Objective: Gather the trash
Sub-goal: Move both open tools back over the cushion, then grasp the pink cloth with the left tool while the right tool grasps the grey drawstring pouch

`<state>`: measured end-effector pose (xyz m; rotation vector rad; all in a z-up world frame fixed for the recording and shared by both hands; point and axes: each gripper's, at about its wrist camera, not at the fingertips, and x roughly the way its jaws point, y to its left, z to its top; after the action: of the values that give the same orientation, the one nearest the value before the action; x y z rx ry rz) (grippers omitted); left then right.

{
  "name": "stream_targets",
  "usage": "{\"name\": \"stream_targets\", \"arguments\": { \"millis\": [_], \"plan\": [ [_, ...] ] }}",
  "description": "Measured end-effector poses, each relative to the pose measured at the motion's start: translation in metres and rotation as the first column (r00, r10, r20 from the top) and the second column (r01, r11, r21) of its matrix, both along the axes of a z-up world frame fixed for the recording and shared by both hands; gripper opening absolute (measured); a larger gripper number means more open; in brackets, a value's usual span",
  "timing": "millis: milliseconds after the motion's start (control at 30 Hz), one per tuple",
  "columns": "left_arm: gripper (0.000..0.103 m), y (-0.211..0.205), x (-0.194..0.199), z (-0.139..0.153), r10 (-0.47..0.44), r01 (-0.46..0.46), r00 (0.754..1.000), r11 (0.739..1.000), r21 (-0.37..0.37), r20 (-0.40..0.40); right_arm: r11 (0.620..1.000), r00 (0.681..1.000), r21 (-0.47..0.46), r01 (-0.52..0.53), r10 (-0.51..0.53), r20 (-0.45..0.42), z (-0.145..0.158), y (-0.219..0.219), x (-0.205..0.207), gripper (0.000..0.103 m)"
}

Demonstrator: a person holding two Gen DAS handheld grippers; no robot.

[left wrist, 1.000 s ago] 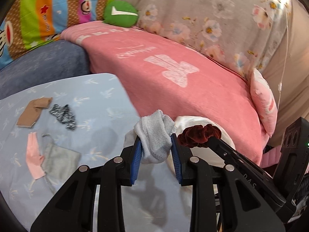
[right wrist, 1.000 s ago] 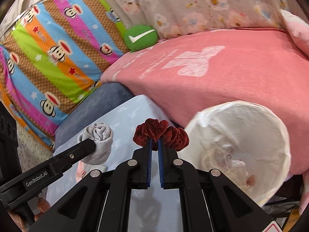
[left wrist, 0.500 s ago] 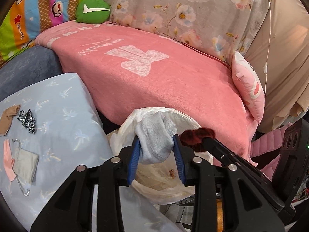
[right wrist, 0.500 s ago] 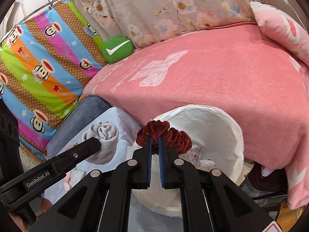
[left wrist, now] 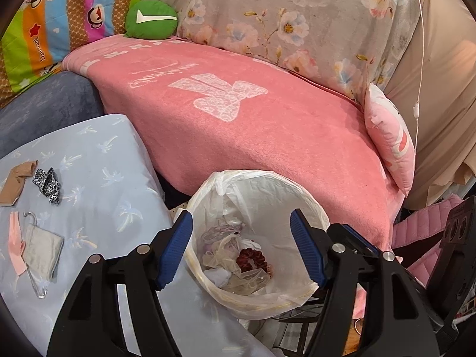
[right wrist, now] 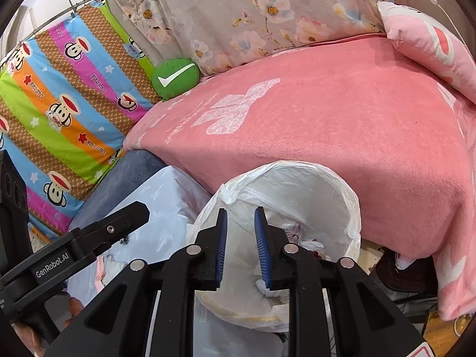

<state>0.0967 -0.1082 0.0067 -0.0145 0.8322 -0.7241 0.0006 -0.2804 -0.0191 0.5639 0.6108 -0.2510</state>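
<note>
A bin with a white plastic liner (left wrist: 267,175) stands between the blue-covered table and the pink bed. My left gripper (left wrist: 241,250) hovers over it, its jaws opening wide with nothing between them. A dark red scrunchie (left wrist: 253,260) lies inside the bin among crumpled plastic, beside a pale cloth lump (left wrist: 218,275). My right gripper (right wrist: 241,248) hangs over the liner's (right wrist: 297,169) near rim, its jaws opening by a narrow gap with nothing between them. The left gripper's finger (right wrist: 119,226) shows at the left of the right wrist view.
On the light blue tablecloth (left wrist: 98,178) lie a tan cloth (left wrist: 17,178), a black-and-white scrunchie (left wrist: 47,181), a pink cloth (left wrist: 15,238) and a grey pouch (left wrist: 41,250) on a wire hanger. A pink blanket (left wrist: 253,119), green cushion (left wrist: 151,19) and pink pillow (left wrist: 389,139) lie behind.
Both grippers swung from above the table to above the bin. The left let go of the grey sock and the right let go of the red scrunchie. Both jaws opened.
</note>
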Motion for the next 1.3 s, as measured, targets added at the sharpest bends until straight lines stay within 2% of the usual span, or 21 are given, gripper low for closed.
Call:
{"name": "stream_targets", "arguments": {
  "millis": [533,667,1133,1200,1233,1300],
  "plan": [
    [0.066,0.04,0.009,-0.013,0.094,-0.094,0.995,0.995,0.015,-0.023,0.995,0.994,-0.024,-0.099,0.098,-0.038,-0.004,0.044,0.017,0.026],
    [0.071,0.059,0.016,-0.019,0.146,-0.146,0.989,0.989,0.016,-0.037,0.99,0.989,-0.032,-0.138,0.136,-0.049,-0.005,0.06,0.024,0.026],
    [0.071,0.123,0.032,-0.036,0.277,-0.275,0.959,0.961,0.039,-0.058,0.964,0.962,-0.056,-0.262,0.256,-0.094,-0.012,0.121,0.053,0.026],
    [0.071,0.133,0.034,-0.039,0.296,-0.294,0.953,0.955,0.047,-0.057,0.959,0.958,-0.058,-0.276,0.269,-0.103,-0.013,0.129,0.057,0.028],
    [0.072,0.139,0.035,-0.04,0.306,-0.304,0.95,0.951,0.053,-0.056,0.958,0.956,-0.059,-0.282,0.275,-0.105,-0.013,0.135,0.06,0.034],
    [0.075,0.148,0.036,-0.043,0.328,-0.325,0.943,0.943,0.068,-0.047,0.953,0.951,-0.062,-0.296,0.289,-0.106,-0.014,0.143,0.063,0.038]
  ]
}}
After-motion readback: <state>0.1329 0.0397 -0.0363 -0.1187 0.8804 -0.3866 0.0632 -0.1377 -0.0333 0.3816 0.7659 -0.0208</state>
